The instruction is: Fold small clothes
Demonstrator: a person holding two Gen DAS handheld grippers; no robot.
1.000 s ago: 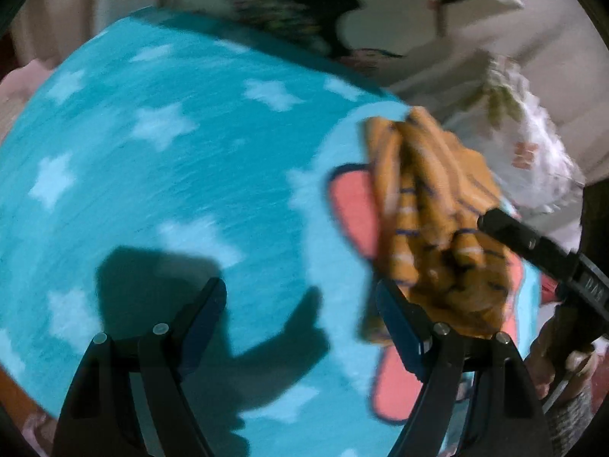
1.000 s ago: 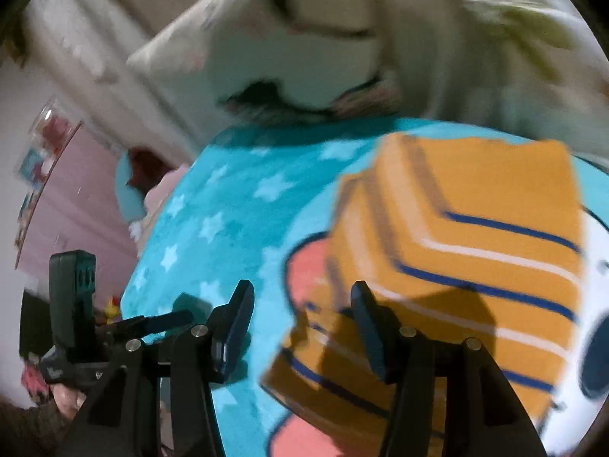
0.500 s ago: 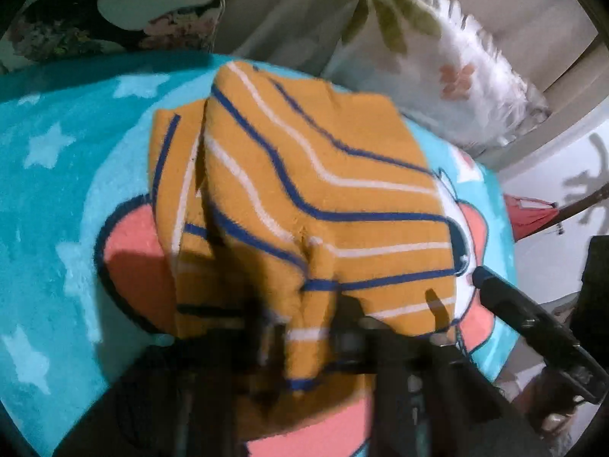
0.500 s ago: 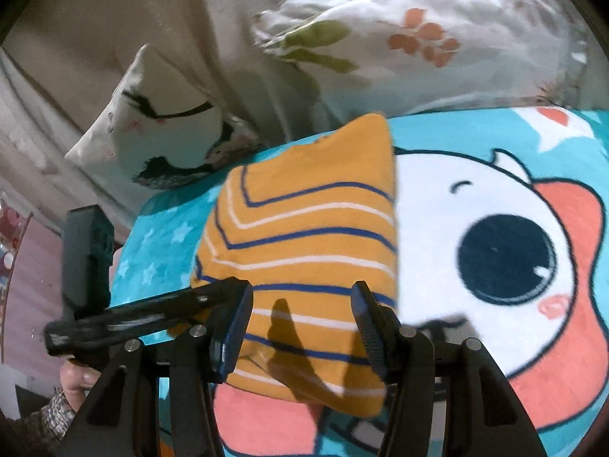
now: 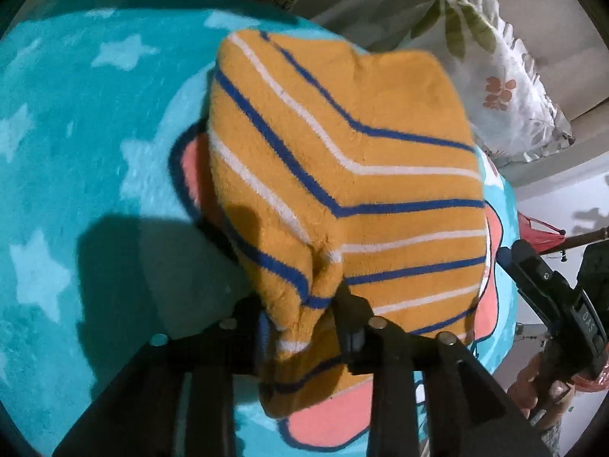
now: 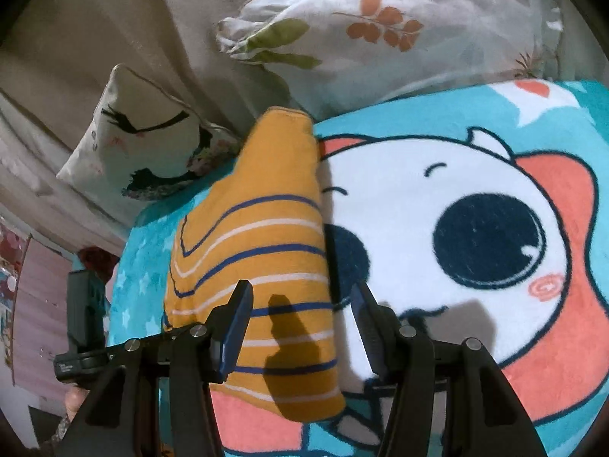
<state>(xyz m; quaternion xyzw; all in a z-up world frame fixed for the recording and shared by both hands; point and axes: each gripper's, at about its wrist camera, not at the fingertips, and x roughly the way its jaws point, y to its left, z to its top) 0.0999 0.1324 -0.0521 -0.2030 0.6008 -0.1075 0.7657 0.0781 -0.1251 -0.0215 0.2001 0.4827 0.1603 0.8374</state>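
Left wrist view, step in hand: a fold of the striped garment (image 5: 342, 175) is in progress; judged from the lifted near edge, the cloth is being carried over itself.
Left wrist view, garment position: the orange garment with blue and white stripes lies on the cartoon blanket (image 5: 95, 133), over the coral and white print, towards the blanket's far right edge near the leaf-print pillow (image 5: 506, 87).
Left wrist view, left tool (image 5: 304, 316): jaws drawn close, pinching a bunched near corner of the garment. They have just been opening slightly, yet the cloth stays gathered between them.
Left wrist view, right tool (image 5: 552, 297): seen only from the side at the right border, held by a hand (image 5: 540, 388); its jaw gap cannot be read here.

Right wrist view, garment position: the garment (image 6: 259, 266) lies lengthwise on the blanket (image 6: 475, 133), its far end reaching the blanket's back edge beside the sleeping-face pillow (image 6: 144, 144).
Right wrist view, right tool (image 6: 300, 327): jaws spread, nothing between the pads; it hovers over the garment's near right edge, its shadow on the cloth. Contact with the fabric cannot be confirmed.
Right wrist view, left tool (image 6: 83, 342): only its body shows at the left border.
Right wrist view, next move: judged, the pinched corner should be laid squarely onto the opposite edge, stripes aligned, while the right tool closes on or steadies the free edge so that the cloth does not slide on the pile.
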